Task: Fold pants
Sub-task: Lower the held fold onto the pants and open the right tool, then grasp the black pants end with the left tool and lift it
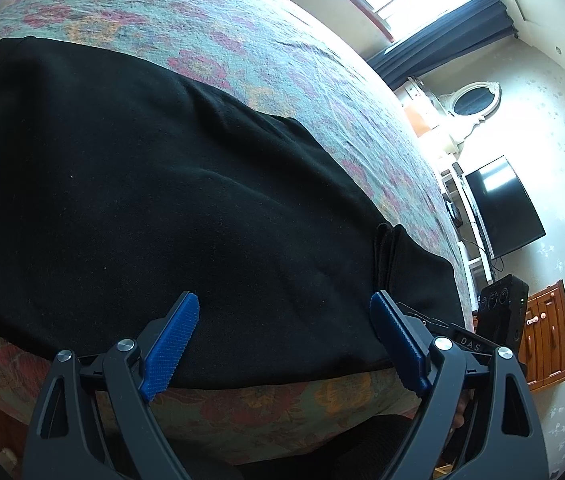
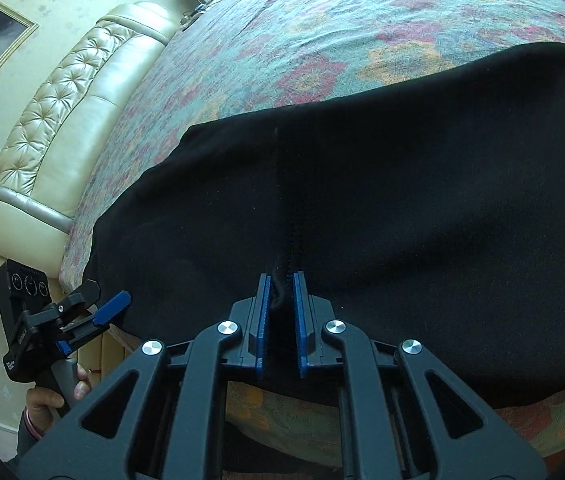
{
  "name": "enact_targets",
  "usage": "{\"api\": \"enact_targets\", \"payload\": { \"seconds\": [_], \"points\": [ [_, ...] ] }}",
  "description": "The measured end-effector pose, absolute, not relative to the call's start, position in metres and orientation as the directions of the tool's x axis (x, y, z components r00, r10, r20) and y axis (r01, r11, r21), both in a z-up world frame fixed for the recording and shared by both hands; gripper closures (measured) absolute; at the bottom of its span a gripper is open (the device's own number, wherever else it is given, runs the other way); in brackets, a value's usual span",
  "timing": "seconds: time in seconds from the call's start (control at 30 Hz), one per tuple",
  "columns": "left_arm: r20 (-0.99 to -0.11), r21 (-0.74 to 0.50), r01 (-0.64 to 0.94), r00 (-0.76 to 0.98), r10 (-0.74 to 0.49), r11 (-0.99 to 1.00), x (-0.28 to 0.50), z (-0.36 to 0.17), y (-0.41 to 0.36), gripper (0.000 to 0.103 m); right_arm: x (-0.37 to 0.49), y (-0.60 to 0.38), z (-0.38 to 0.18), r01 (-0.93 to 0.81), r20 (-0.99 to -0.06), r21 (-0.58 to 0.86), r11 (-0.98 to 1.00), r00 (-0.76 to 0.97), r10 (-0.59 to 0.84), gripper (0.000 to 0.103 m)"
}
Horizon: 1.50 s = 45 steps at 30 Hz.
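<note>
1. Pants (image 1: 162, 184), black, lie spread across the floral bedspread (image 1: 242, 40), reaching its near edge.
2. Left gripper (image 1: 284, 340) hovers at that near edge with its blue pads (image 1: 170, 344) spread wide, holding nothing.
3. Right gripper (image 2: 282, 320) has its pads nearly together, pinching a raised ridge of the black cloth.

The pants (image 2: 382, 208) are matt black cloth, soft and faintly fuzzy. The bedspread (image 1: 266, 60) at 12 o'clock is woven cloth with a slightly rough floral weave. The headboard (image 2: 62, 120) at 9 o'clock looks like glossy tufted leather. The left gripper (image 1: 284, 344) is matt black plastic with ridged blue pads (image 1: 170, 348) and shiny metal pins.
</note>
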<state>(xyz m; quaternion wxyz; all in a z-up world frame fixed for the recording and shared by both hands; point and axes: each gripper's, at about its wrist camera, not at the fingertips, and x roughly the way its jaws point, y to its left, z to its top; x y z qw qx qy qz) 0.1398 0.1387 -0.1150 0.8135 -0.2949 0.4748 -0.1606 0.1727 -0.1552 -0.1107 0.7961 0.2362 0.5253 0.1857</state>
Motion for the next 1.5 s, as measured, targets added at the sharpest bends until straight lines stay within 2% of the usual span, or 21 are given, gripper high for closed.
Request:
{"api": "enact_targets", "payload": {
  "seconds": [0.23, 0.43, 0.47, 0.53, 0.67, 0.83, 0.97, 1.07, 1.13, 1.2, 1.33, 1.5],
  "points": [
    [-0.678, -0.631, -0.019, 0.500, -0.539, 0.776, 0.139, -0.113, 0.137, 0.017, 0.169, -0.150, -0.099, -0.080, -0.703, 0.614, 0.786, 0.399, 0.589, 0.092],
    [-0.676, -0.634, -0.017, 0.499, -0.543, 0.773, 0.137, -0.112, 0.135, 0.017, 0.173, -0.144, -0.116, -0.071, -0.724, 0.613, 0.787, 0.350, 0.595, 0.092],
    [-0.674, -0.636, -0.018, 0.499, -0.545, 0.771, 0.137, -0.112, 0.136, 0.017, 0.172, -0.146, -0.116, -0.068, -0.719, 0.619, 0.783, 0.354, 0.599, 0.091],
    [-0.674, -0.637, -0.020, 0.499, -0.545, 0.770, 0.138, -0.113, 0.137, 0.017, 0.172, -0.145, -0.114, -0.079, -0.716, 0.624, 0.777, 0.340, 0.610, 0.083],
    [-0.676, -0.632, -0.014, 0.498, -0.543, 0.775, 0.138, -0.112, 0.137, 0.017, 0.170, -0.141, -0.113, -0.095, -0.718, 0.613, 0.785, 0.348, 0.603, 0.077],
    [-0.669, -0.645, -0.023, 0.499, -0.551, 0.764, 0.138, -0.109, 0.142, 0.017, 0.166, -0.141, -0.117, -0.083, -0.709, 0.620, 0.780, 0.365, 0.603, 0.077],
    [-0.639, -0.668, -0.023, 0.530, -0.558, 0.743, 0.135, -0.095, 0.159, 0.017, 0.161, -0.131, -0.114, -0.102, -0.736, 0.564, 0.819, 0.388, 0.555, 0.076],
    [-0.613, -0.665, -0.012, 0.580, -0.537, 0.747, 0.129, -0.080, 0.179, 0.017, 0.157, -0.121, -0.109, -0.117, -0.739, 0.540, 0.834, 0.410, 0.535, 0.063],
    [-0.603, -0.662, -0.016, 0.605, -0.520, 0.750, 0.125, -0.073, 0.198, 0.017, 0.153, -0.110, -0.103, -0.144, -0.747, 0.503, 0.852, 0.423, 0.513, 0.046],
    [-0.605, -0.653, -0.036, 0.626, -0.493, 0.756, 0.121, -0.070, 0.221, 0.017, 0.149, -0.094, -0.096, -0.193, -0.772, 0.427, 0.884, 0.431, 0.467, 0.036],
    [-0.603, -0.644, -0.082, 0.667, -0.438, 0.761, 0.110, -0.069, 0.271, 0.017, 0.136, -0.067, -0.084, -0.259, -0.802, 0.256, 0.931, 0.481, 0.354, 0.033],
    [-0.590, -0.662, -0.143, 0.705, -0.394, 0.736, 0.106, -0.082, 0.337, 0.017, 0.122, -0.070, -0.068, -0.257, -0.752, 0.257, 0.932, 0.552, 0.359, 0.033]
  ]
}}
